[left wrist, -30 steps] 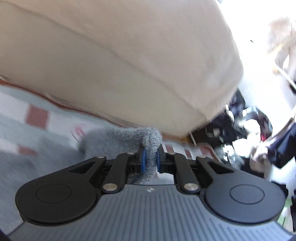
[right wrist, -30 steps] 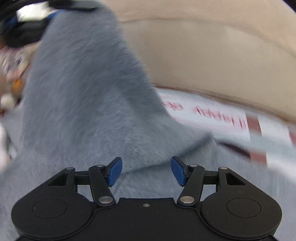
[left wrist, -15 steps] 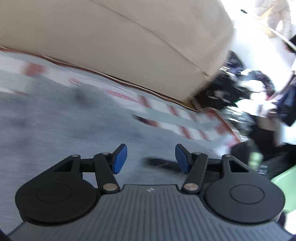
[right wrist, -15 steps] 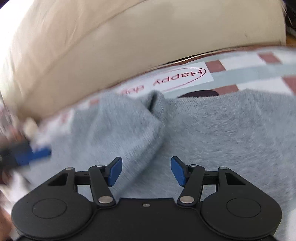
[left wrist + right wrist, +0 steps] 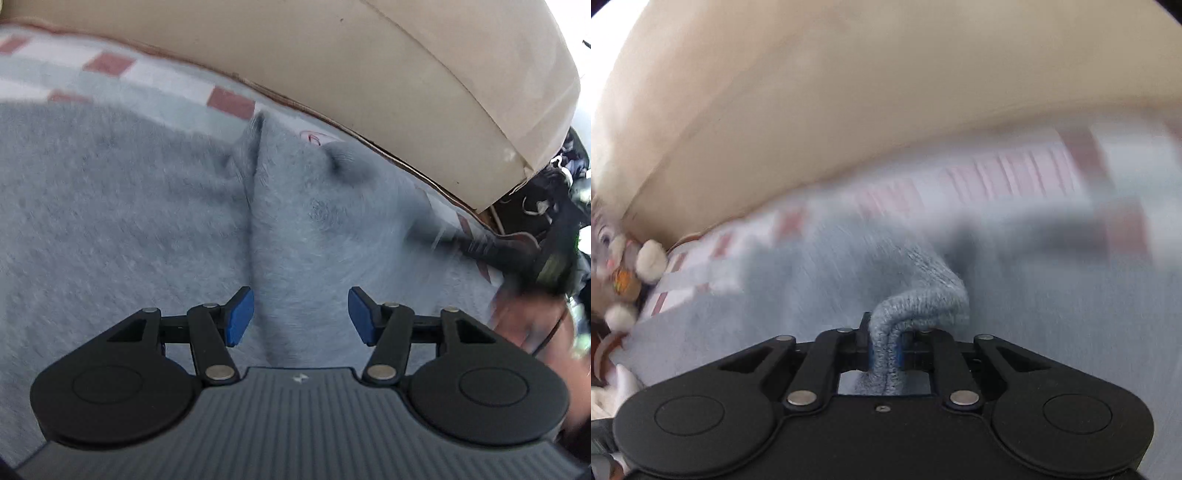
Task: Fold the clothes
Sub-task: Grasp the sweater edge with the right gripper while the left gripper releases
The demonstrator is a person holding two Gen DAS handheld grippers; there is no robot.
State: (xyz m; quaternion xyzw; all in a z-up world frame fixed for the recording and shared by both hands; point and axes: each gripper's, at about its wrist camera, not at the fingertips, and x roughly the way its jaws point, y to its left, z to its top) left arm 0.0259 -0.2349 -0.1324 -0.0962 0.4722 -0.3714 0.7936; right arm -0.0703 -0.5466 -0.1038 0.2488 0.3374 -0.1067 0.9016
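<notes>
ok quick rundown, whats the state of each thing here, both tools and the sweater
left tool: open, nothing pinched, sweater beneath
right tool: jaws closing, pinching a bunched fold of knit
grey sweater: spread on the checked blanket, creased down the middle

Both wrist views (close, downward) share the sweater [image 5: 147, 229].

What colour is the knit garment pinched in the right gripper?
Light grey-blue knit garment, clearest in the right wrist view, between the right gripper pads.
</notes>
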